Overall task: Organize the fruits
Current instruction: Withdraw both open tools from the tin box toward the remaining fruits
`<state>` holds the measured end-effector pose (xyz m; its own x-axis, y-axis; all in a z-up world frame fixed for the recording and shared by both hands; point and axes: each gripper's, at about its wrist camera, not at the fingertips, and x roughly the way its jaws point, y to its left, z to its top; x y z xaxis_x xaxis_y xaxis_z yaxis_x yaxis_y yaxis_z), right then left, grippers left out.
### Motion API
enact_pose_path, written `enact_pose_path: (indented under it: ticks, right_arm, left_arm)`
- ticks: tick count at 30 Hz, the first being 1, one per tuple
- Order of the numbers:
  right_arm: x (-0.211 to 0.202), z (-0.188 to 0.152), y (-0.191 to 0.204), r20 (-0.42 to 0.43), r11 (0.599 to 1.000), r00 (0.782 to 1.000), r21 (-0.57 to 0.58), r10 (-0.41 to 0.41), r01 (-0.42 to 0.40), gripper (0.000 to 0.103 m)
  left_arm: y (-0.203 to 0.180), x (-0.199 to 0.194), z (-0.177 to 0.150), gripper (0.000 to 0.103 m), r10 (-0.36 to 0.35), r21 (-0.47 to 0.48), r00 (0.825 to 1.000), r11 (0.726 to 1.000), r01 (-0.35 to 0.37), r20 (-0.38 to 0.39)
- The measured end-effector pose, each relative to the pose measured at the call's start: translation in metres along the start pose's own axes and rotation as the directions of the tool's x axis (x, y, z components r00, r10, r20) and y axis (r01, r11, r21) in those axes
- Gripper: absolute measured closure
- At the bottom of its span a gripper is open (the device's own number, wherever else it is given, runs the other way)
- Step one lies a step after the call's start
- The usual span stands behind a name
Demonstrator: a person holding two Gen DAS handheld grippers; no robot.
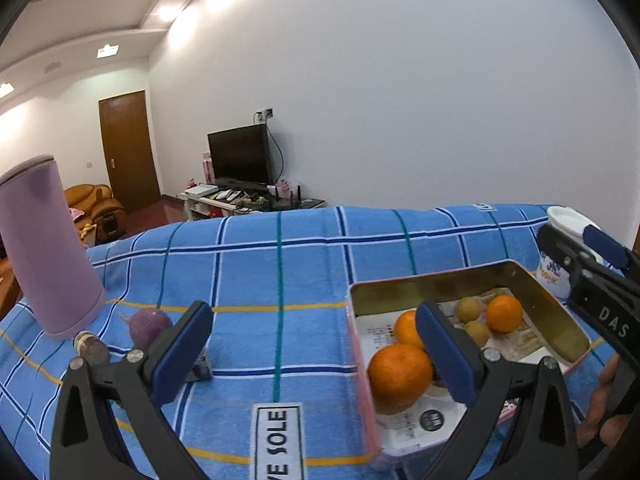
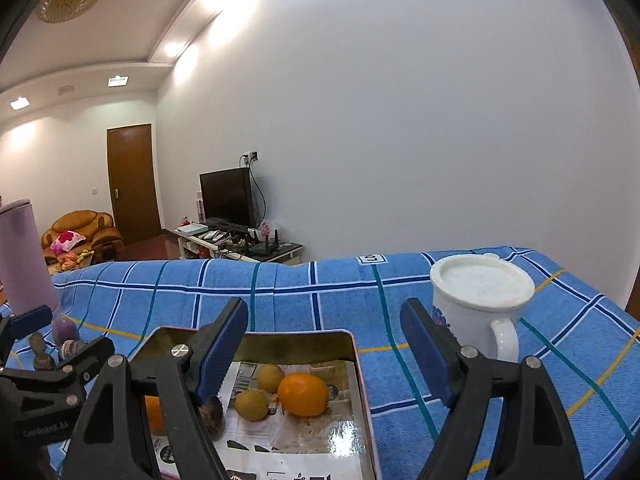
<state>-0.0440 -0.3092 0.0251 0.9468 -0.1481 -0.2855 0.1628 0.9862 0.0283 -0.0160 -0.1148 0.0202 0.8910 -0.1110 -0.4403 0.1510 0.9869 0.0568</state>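
Blue plaid cloth [image 1: 280, 264] was spread over the surface. Tin [image 1: 560, 312] was seen on it, paper-lined, with oranges [image 1: 400, 374] and small brownish fruits [image 2: 252, 405] inside. Left tool [image 1: 314, 354] was held wide open, nothing gripped, low over the cloth by the tin's left edge. Right tool [image 2: 324, 354] was also wide open and empty, above the tin's far end. Purple fruit [image 1: 149, 326] lay outside, near a lilac bottle [image 1: 44, 248]. White mug [image 2: 478, 312] stood just right of the tin.
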Motion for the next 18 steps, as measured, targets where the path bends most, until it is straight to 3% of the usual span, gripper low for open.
enact_pose_path:
  ticks: [18]
  right_arm:
    - [-0.014,-0.004,0.021,0.003,0.998,0.999,-0.029,-0.054,0.054,0.023]
  left_arm:
    - [0.022,-0.005,-0.012,0.0,0.057,0.034,0.998,0.998,-0.057,-0.015]
